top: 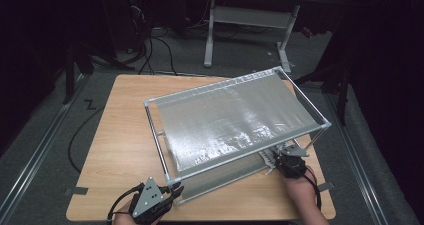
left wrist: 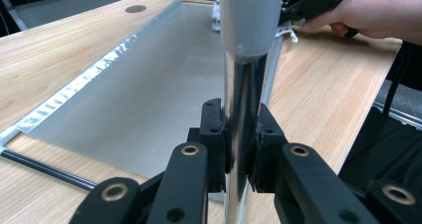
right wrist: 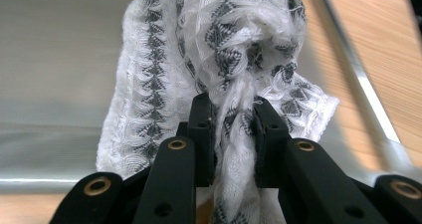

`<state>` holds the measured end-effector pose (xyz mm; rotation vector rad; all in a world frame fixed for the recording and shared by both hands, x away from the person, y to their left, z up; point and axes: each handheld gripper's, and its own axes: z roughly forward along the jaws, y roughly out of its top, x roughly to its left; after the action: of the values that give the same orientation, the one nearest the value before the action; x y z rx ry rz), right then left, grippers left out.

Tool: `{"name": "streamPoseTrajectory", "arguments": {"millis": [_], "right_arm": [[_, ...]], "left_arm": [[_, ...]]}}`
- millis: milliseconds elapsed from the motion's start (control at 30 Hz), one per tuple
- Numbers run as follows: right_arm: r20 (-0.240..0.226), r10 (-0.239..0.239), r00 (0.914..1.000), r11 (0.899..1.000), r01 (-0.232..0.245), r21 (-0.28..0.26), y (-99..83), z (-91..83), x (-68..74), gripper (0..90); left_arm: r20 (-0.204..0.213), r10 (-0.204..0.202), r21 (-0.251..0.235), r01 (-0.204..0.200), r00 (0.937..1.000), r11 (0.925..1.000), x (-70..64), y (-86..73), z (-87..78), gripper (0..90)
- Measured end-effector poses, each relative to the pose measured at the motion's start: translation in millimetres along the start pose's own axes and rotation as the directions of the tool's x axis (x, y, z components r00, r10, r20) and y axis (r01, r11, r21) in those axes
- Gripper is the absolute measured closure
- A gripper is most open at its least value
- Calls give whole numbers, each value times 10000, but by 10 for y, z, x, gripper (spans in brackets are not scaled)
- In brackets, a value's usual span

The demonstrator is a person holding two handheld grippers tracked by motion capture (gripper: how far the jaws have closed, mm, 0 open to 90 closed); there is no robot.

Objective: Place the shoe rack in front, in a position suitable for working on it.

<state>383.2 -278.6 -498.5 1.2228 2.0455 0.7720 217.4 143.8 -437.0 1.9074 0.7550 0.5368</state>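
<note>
- gripping the near-left upright post (left wrist: 242,109) of a metal rack (top: 240,80), the left tongs (left wrist: 242,149) are clamped on the shiny tube just below its grey corner cap (left wrist: 251,15).
- right tongs (right wrist: 234,129) are pinched shut on a bunched white cloth with a dark zigzag pattern (right wrist: 224,50).
- the cloth (top: 267,159) sits at the rack's near-right corner, under the upper silver shelf (top: 235,120) and over the lower silver sheet (left wrist: 149,79).
- the rack stands at an angle on the wooden counter (top: 120,130).
- in the high view the left tongs (top: 175,191) are at the front-left corner, the right tongs (top: 280,157) at the front-right.
</note>
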Motion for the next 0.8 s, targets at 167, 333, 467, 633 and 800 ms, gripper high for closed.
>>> {"name": "streamPoseTrajectory", "arguments": {"millis": [167, 333, 467, 633, 800], "right_arm": [[649, 375, 9972, 9992, -383, 102, -33, 26, -211, 745], [1290, 455, 9906, 9986, -485, 201, -41, 30, -343, 751], [1278, 782, 9887, 9966, -808, 153, -60, 32, -395, 751], [1187, 661, 9907, 9976, -680, 121, -67, 41, -372, 747], [996, 453, 9940, 9988, -468, 127, -57, 36, -304, 746]], "left_arm": [[3, -3, 1, 3, 10000, 10000, 0, 0, 1, 796], [38, 4, 9, -4, 10000, 10000, 3, 0, 0, 796], [46, 6, -7, -6, 10000, 10000, 4, -2, 1, 796], [75, -9, -30, 9, 10000, 10000, 8, -4, 1, 796], [114, -39, -14, 39, 9999, 10000, 12, -1, 3, 797]]}}
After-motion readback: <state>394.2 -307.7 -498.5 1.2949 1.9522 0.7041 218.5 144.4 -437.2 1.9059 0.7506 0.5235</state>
